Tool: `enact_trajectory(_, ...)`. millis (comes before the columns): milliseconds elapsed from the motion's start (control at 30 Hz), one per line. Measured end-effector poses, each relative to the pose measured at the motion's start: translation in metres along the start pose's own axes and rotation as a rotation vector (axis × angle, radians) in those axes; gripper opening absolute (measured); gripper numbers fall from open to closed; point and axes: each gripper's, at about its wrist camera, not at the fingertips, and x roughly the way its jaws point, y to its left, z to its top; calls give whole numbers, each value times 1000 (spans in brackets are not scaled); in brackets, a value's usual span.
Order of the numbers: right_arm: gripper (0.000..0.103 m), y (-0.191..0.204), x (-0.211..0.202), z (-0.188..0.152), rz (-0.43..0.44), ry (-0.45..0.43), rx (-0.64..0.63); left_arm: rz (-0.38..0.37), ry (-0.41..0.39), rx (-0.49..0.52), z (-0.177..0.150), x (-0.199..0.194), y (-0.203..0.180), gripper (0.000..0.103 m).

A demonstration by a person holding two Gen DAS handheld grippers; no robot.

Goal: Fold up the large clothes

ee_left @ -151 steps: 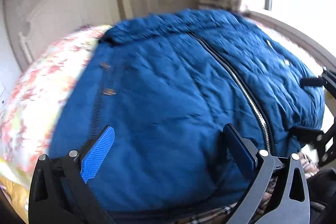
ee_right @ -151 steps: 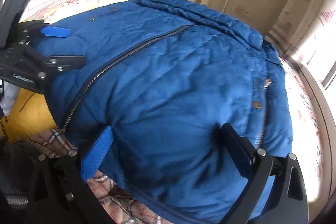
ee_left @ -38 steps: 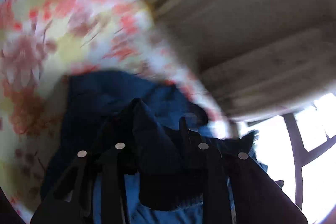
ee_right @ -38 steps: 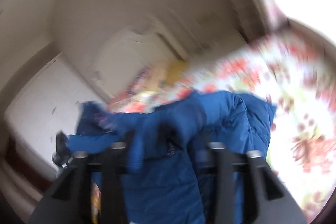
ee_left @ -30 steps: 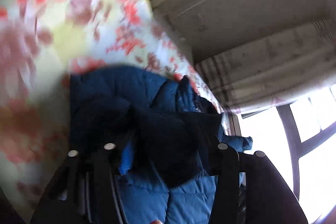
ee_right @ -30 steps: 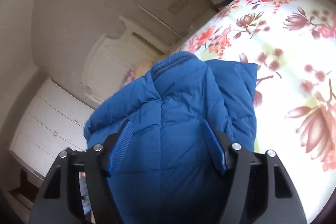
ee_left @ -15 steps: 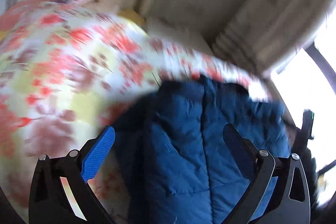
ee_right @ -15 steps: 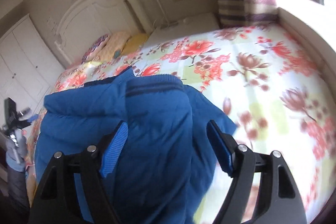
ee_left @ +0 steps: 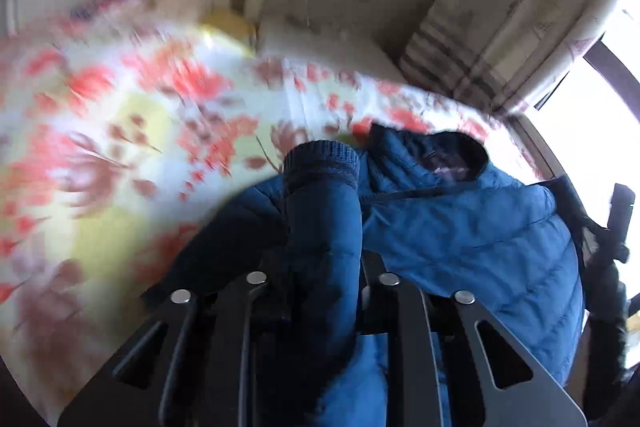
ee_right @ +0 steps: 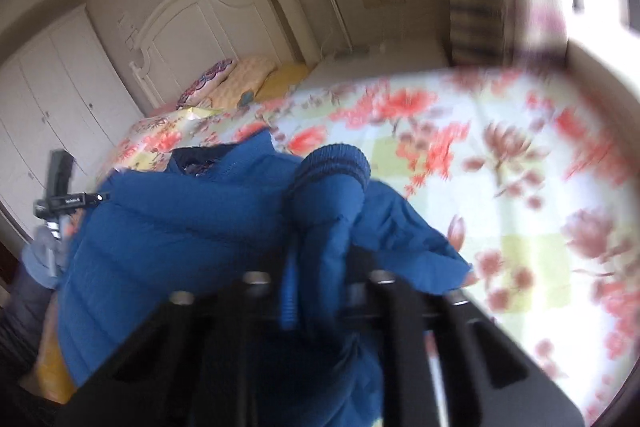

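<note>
Two grippers: both clamped on sleeves of one blue padded jacket (ee_left: 472, 239), spread over a floral bedspread (ee_left: 120, 147).
Left gripper (ee_left: 322, 267): lower middle of the left wrist view; jaws closing, pressed together on a sleeve (ee_left: 320, 235) running up between them.
Left sleeve cuff (ee_left: 320, 163): ribbed, dark blue, at frame centre just above the jaws, against the bedspread.
Jacket body, left view: right of centre, quilted, a dark opening (ee_left: 460, 151) at its upper edge.
Right gripper (ee_right: 320, 283): lower middle of the right wrist view; jaws shut tight on the other sleeve (ee_right: 328, 227), a strip of blue pad just visible on the left side.
Right sleeve cuff (ee_right: 336, 159): ribbed with a dark stripe, at centre above the jaws.
Jacket body, right view (ee_right: 160, 227): left of centre, collar end towards the upper middle.
Bed: floral cover filling the right half of the right view (ee_right: 500, 187), blurred; pillows (ee_right: 248, 83) and white headboard (ee_right: 208, 23) in the upper left.
Other gripper seen from the right view (ee_right: 60, 199): far left edge, black, beside the jacket; jaw state there unreadable.
Window (ee_left: 592, 115): bright, right edge of the left view, curtain (ee_left: 500, 27) beside it.
</note>
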Motion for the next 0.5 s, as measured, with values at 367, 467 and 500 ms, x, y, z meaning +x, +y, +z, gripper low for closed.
enact_trajectory(367,8,19,3,86,-138,-53,-2,127,11,-96,83,31,10,19)
enact_trajectory(467,12,-10,82,68,-208,135,84,200,76,-86,62,88,24,26)
enact_trajectory(500,15,-17,93,60,-202,149,108,200,63,-100,55,93,29,26)
